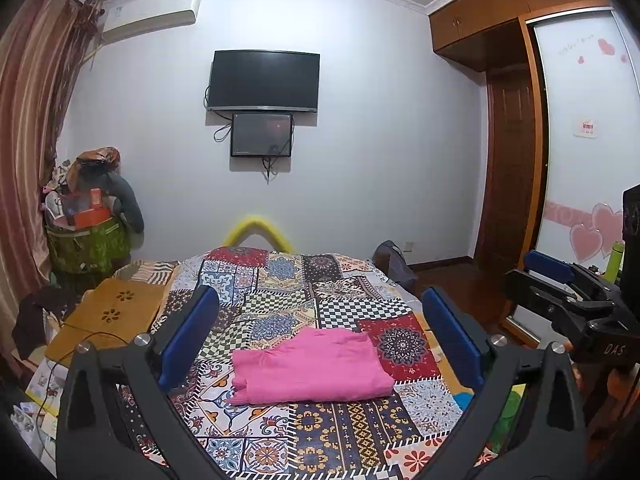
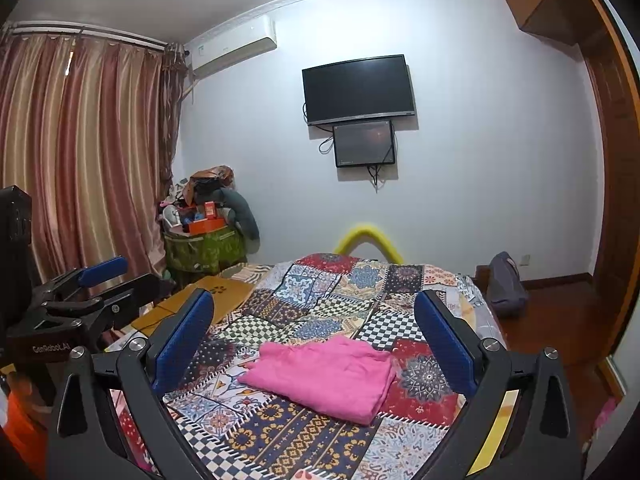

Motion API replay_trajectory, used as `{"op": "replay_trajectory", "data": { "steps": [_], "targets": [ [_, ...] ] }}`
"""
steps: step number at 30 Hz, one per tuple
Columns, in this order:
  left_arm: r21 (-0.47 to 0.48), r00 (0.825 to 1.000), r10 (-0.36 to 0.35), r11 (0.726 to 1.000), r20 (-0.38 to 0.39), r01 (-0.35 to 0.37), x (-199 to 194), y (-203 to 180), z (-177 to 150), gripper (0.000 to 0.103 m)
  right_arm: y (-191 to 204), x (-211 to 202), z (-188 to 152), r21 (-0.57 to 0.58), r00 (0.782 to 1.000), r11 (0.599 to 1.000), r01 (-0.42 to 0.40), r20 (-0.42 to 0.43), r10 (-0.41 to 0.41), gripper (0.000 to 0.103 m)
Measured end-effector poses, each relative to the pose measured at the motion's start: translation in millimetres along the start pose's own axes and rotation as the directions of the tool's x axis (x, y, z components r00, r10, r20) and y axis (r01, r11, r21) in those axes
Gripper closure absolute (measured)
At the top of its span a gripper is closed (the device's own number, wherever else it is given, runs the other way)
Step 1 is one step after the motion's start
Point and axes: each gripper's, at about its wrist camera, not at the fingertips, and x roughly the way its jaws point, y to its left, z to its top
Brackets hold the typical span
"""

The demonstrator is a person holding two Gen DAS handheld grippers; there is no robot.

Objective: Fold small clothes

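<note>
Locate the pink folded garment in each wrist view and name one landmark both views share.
Left wrist view: the pink folded garment lies on the patchwork bedspread, low and centred, between the open left gripper fingers.
Right wrist view: the garment lies low and centred, between the open right gripper fingers.
Shared landmark: the wall-mounted TV, above the bed.

This is a bedroom in a home. A bed (image 1: 280, 280) with a patchwork cover fills the floor, facing a wall-mounted television (image 1: 264, 80). Striped curtains (image 2: 80, 152), an air conditioner (image 1: 152, 10), a wooden wardrobe (image 1: 520, 60) and a full laundry basket (image 2: 204, 248) surround it.
</note>
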Motion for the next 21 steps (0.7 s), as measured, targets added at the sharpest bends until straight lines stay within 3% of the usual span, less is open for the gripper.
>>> {"op": "replay_trajectory", "data": {
  "steps": [21],
  "targets": [
    [-0.005,1.0,-0.007,1.0,-0.01,0.007,4.5,2.4,-1.3,0.0,-1.5,3.7,0.5,0.01,1.0,1.0,0.005,-0.014,-0.005,0.003]
  ]
}}
